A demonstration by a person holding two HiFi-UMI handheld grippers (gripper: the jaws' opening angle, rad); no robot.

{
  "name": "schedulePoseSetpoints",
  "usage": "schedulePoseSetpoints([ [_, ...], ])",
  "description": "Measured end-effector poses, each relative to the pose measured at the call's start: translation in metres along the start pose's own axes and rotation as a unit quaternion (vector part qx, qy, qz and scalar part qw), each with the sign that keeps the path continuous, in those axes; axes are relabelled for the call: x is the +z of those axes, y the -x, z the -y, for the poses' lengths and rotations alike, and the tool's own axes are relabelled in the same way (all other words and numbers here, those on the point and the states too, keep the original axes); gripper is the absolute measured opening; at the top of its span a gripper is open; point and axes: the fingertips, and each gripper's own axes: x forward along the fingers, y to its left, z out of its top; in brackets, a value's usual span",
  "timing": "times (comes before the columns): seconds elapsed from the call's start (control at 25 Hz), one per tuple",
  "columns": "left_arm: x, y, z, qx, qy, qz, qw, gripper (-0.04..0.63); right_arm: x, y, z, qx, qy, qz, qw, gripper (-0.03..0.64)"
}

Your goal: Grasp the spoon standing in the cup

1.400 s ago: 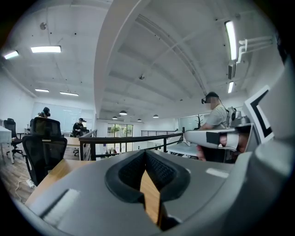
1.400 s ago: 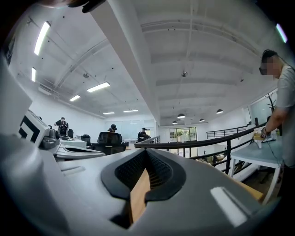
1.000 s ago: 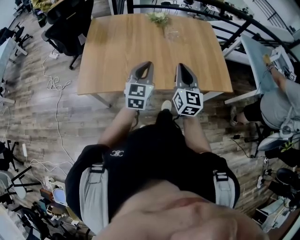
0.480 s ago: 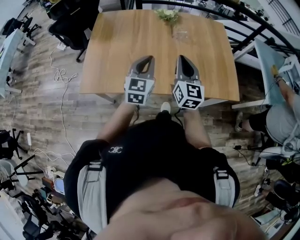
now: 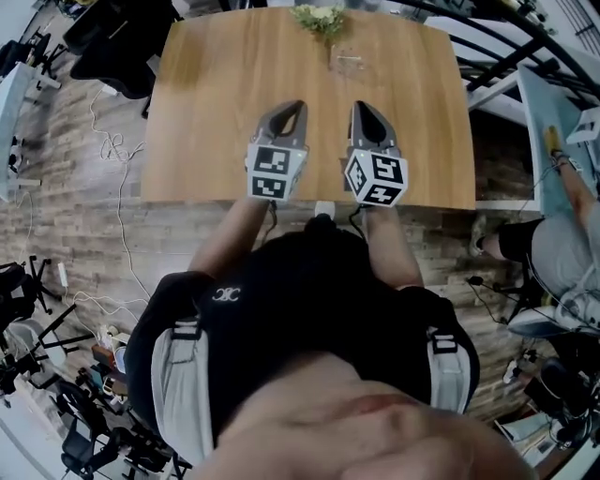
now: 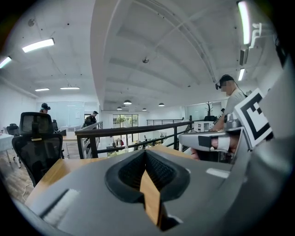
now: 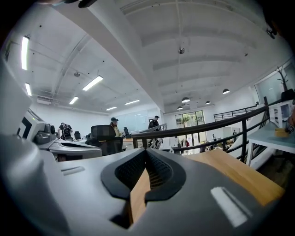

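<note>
In the head view a clear cup (image 5: 345, 64) stands near the far edge of the wooden table (image 5: 216, 112), small and faint; a thin pale spoon (image 5: 350, 58) shows at its rim. My left gripper (image 5: 292, 110) and right gripper (image 5: 364, 110) hover side by side over the table's near half, both pointing at the far edge, well short of the cup. The jaws of each are shut with nothing between them. In the left gripper view (image 6: 145, 153) and the right gripper view (image 7: 146, 153) the dark pads meet at the tips, and the cup is hidden.
A small bunch of flowers (image 5: 319, 17) sits at the table's far edge, just left of the cup. A black office chair (image 5: 112, 37) stands off the far left corner. A black railing (image 5: 497, 47) and a seated person (image 5: 562, 225) are on the right. Cables (image 5: 112, 150) lie on the floor.
Both grippers have moved forward from the table's near edge to over the tabletop, still shut. The view has shifted, so the table sits lower in the picture.
</note>
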Motion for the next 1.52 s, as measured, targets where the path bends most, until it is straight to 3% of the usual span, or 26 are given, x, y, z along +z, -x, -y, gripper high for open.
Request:
schedulePoseSetpoints([
  [0.28,0.012,-0.080,0.015,0.004,-0.005,-0.014,0.9999,0.011,0.005,-0.050,0.063,0.016,-0.001,-0.020,1.000,0.000],
  [0.52,0.005,-0.116,0.009,0.019,0.006,-0.037,0.9991,0.011,-0.001,-0.089,0.092,0.032,-0.009,-0.045,0.998,0.000],
  [0.68,-0.006,-0.132,-0.001,0.016,0.010,-0.055,0.9983,0.011,-0.013,-0.111,0.100,0.032,-0.021,-0.061,0.997,0.000],
  [1.04,-0.022,-0.162,-0.023,-0.010,0.020,-0.071,0.9972,0.011,-0.037,-0.146,0.127,-0.011,-0.042,-0.087,0.995,0.003],
  [1.28,-0.026,-0.173,-0.027,-0.020,0.014,-0.077,0.9967,0.011,-0.065,-0.178,0.146,-0.019,-0.085,-0.123,0.989,0.068],
  [1.52,-0.038,-0.170,-0.037,-0.015,0.022,-0.087,0.9958,0.011,-0.097,-0.211,0.156,-0.029,-0.098,-0.153,0.983,0.072],
])
